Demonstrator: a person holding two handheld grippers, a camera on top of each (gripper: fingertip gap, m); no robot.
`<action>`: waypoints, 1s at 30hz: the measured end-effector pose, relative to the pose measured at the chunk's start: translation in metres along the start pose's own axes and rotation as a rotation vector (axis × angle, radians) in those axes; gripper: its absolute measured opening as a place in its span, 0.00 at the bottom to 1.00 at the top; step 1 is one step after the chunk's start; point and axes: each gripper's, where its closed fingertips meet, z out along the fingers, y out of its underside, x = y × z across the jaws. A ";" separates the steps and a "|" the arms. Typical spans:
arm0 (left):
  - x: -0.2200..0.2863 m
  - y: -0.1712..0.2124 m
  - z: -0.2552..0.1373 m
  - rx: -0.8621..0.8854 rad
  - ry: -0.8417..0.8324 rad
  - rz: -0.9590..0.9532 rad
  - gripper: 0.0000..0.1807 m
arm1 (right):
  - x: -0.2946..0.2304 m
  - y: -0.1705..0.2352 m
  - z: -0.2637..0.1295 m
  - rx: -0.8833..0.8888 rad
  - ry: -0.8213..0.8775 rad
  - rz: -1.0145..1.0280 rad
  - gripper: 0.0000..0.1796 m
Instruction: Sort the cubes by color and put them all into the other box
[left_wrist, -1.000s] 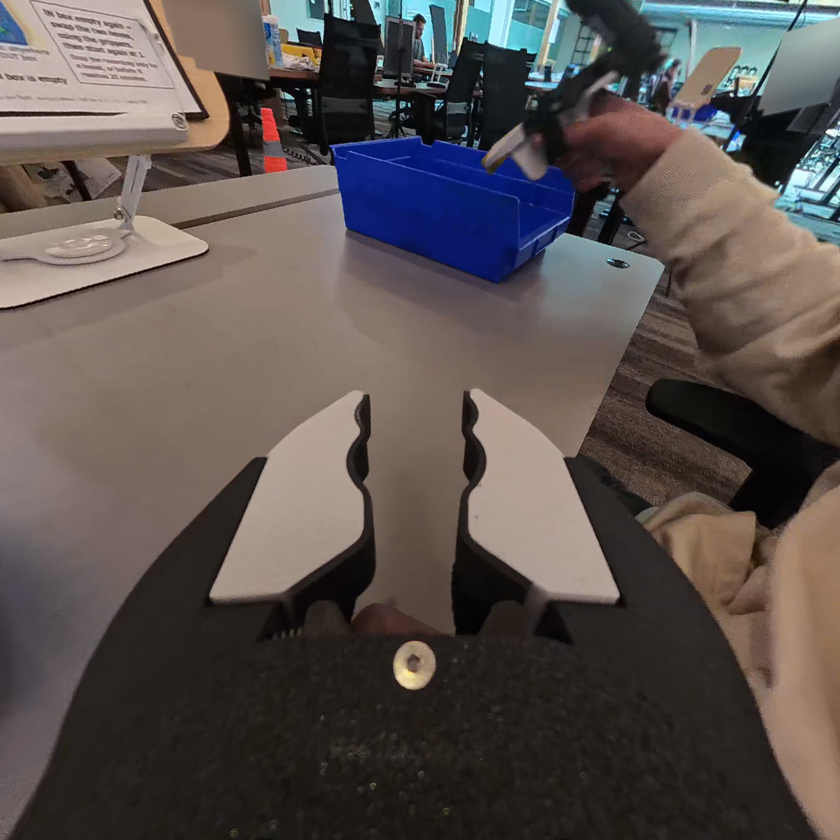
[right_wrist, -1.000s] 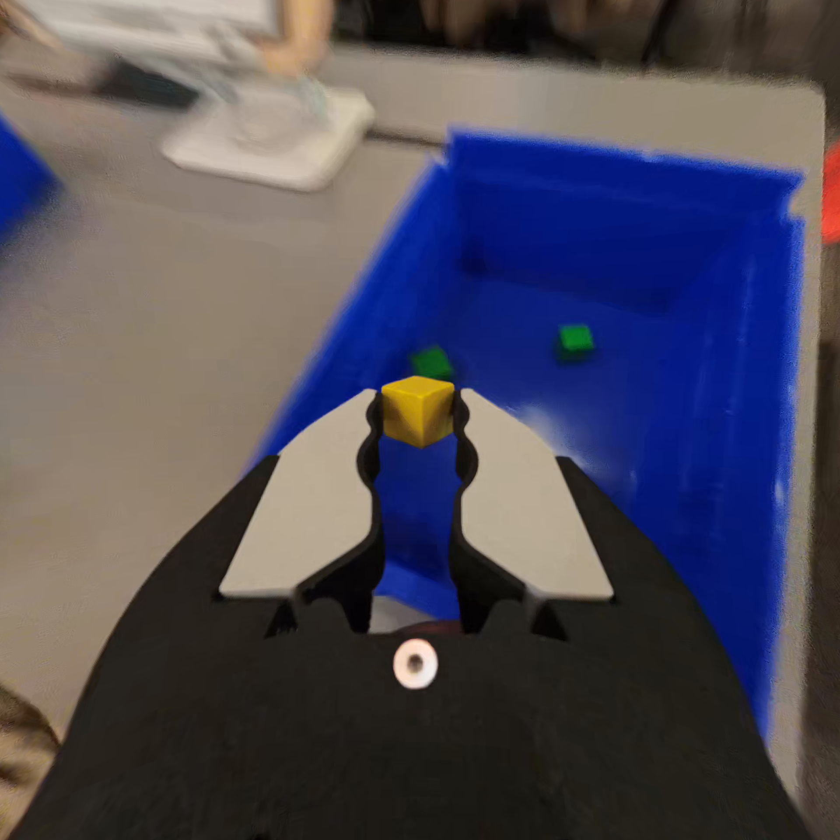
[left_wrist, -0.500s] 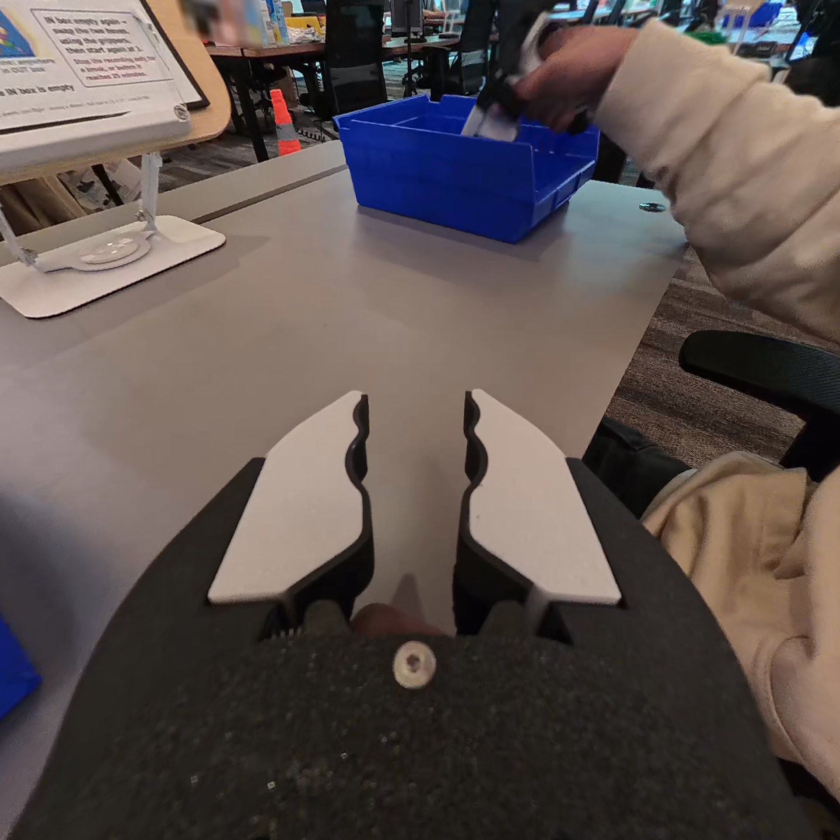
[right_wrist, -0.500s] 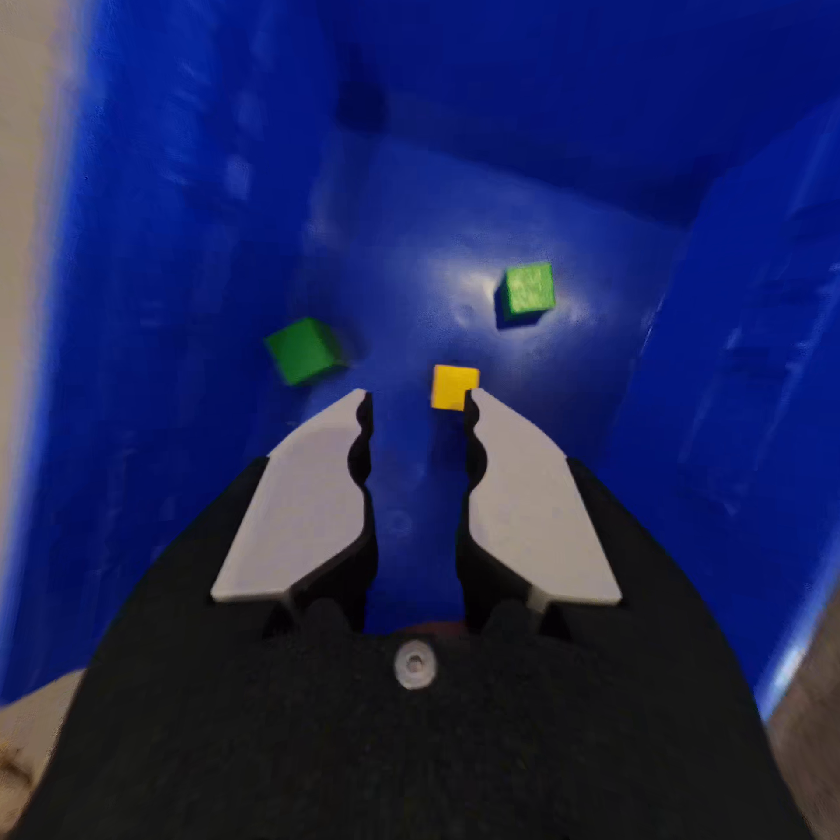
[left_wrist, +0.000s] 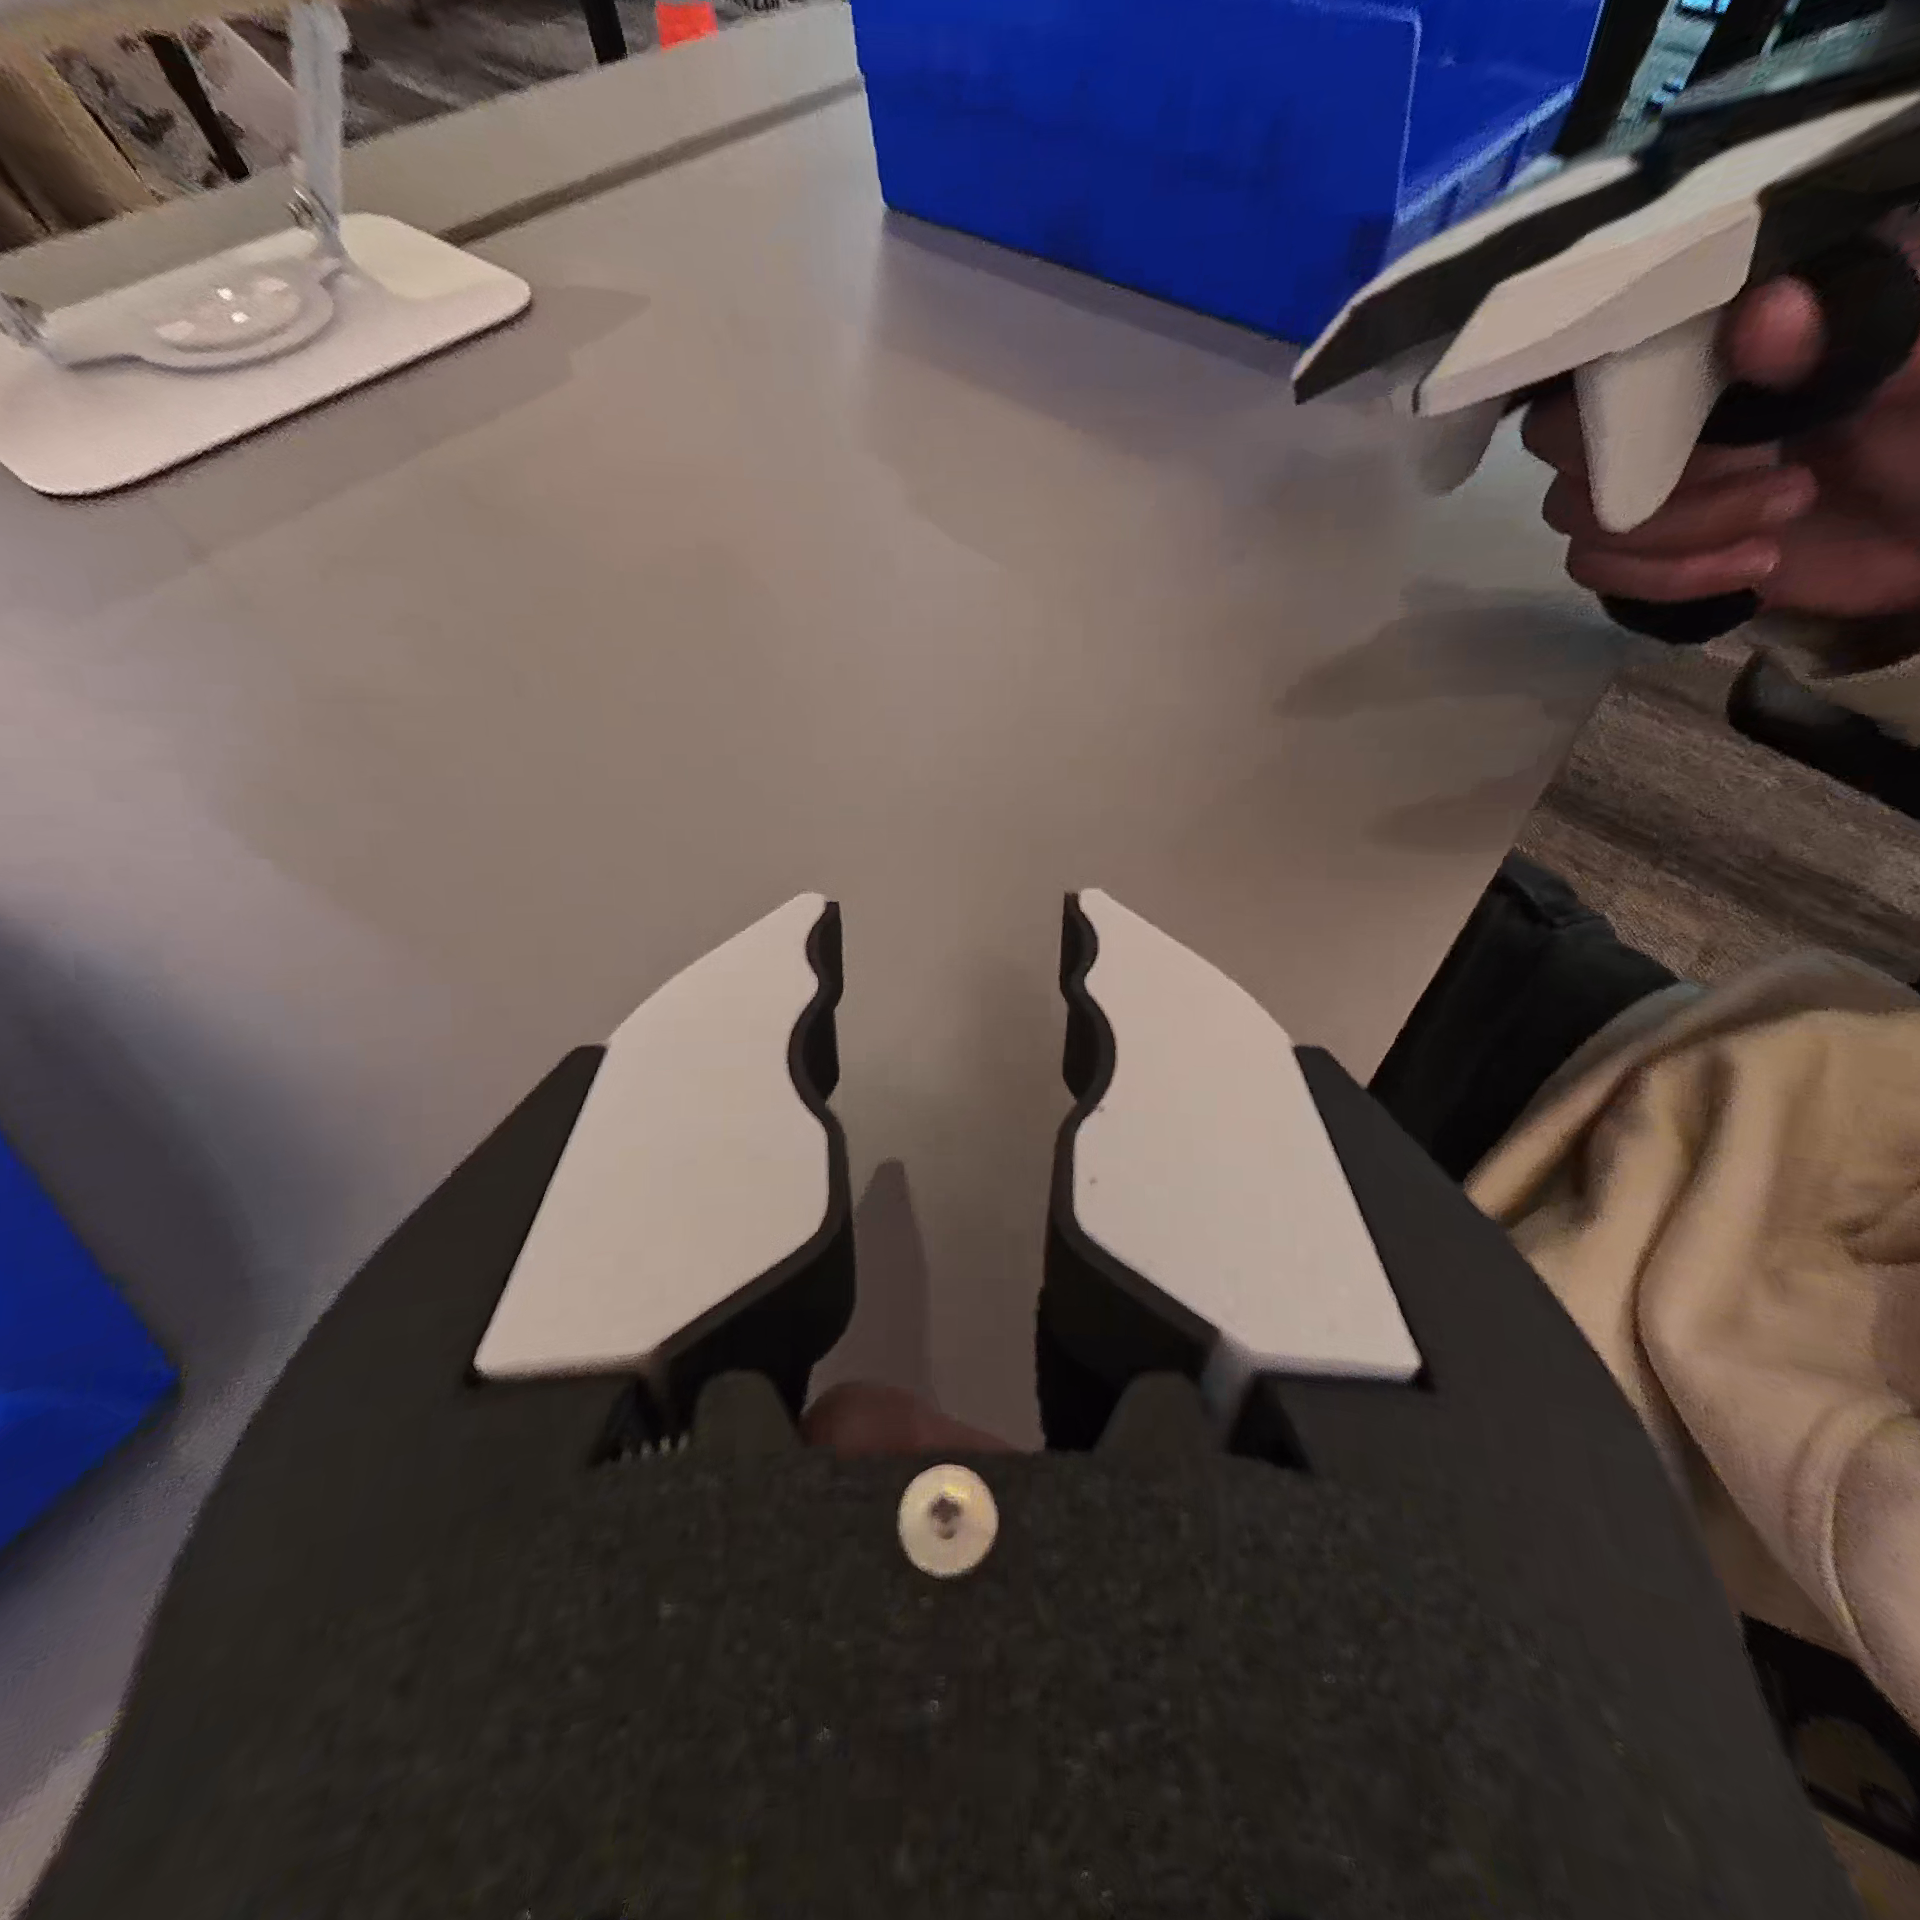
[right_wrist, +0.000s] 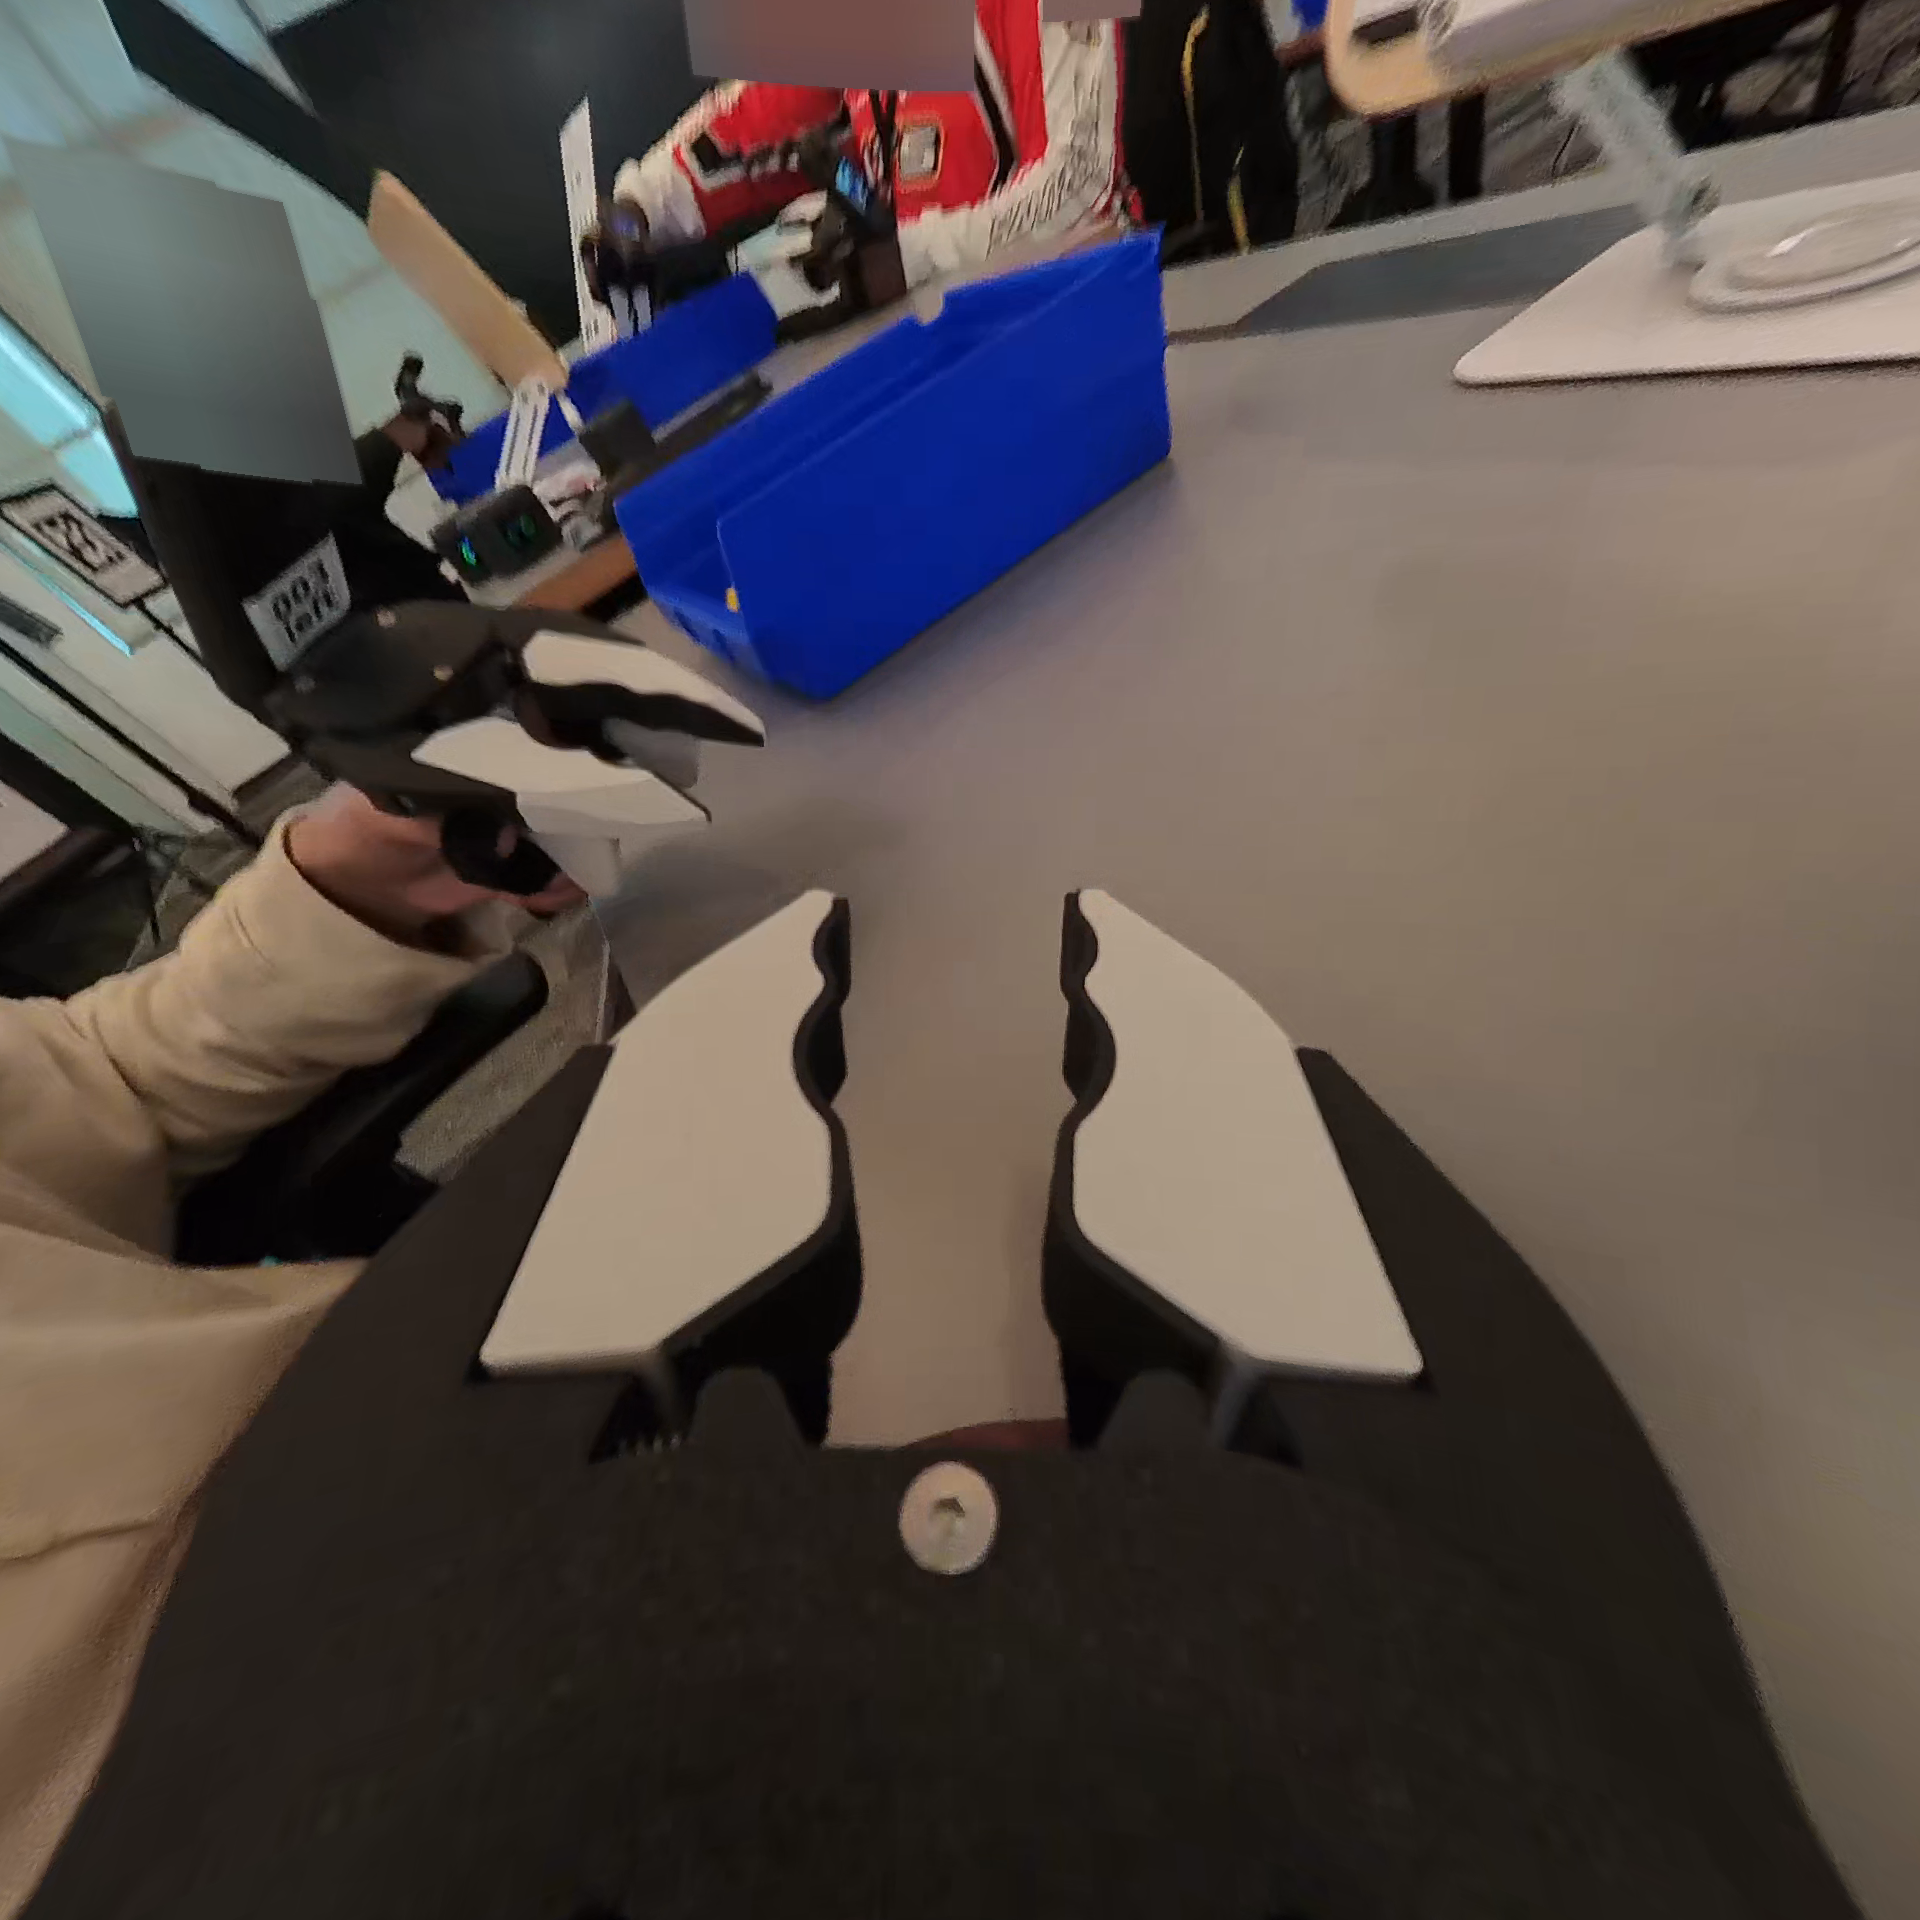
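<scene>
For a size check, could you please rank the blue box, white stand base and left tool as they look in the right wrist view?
1. blue box
2. left tool and white stand base: look alike; the base is cut off and nearness differs, so unranked.

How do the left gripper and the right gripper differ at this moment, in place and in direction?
Place: the left gripper hangs at the table edge, short of the blue box with a low front; the right gripper hangs in front of the other blue box.
Direction: the left gripper faces that other blue box; the right gripper faces the low-fronted one.
Shared: both jaws stand open and hold nothing.
</scene>
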 end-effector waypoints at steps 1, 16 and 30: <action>-0.001 0.002 -0.001 -0.021 -0.002 0.001 0.22 | -0.002 0.004 0.003 -0.027 -0.008 -0.004 0.22; -0.253 0.053 -0.136 -0.948 -0.448 -0.267 0.24 | -0.017 0.023 0.009 -0.127 -0.073 -0.089 0.20; -0.278 0.102 -0.153 -0.982 -0.704 -0.607 0.21 | -0.034 0.034 0.004 -0.155 -0.203 -0.061 0.19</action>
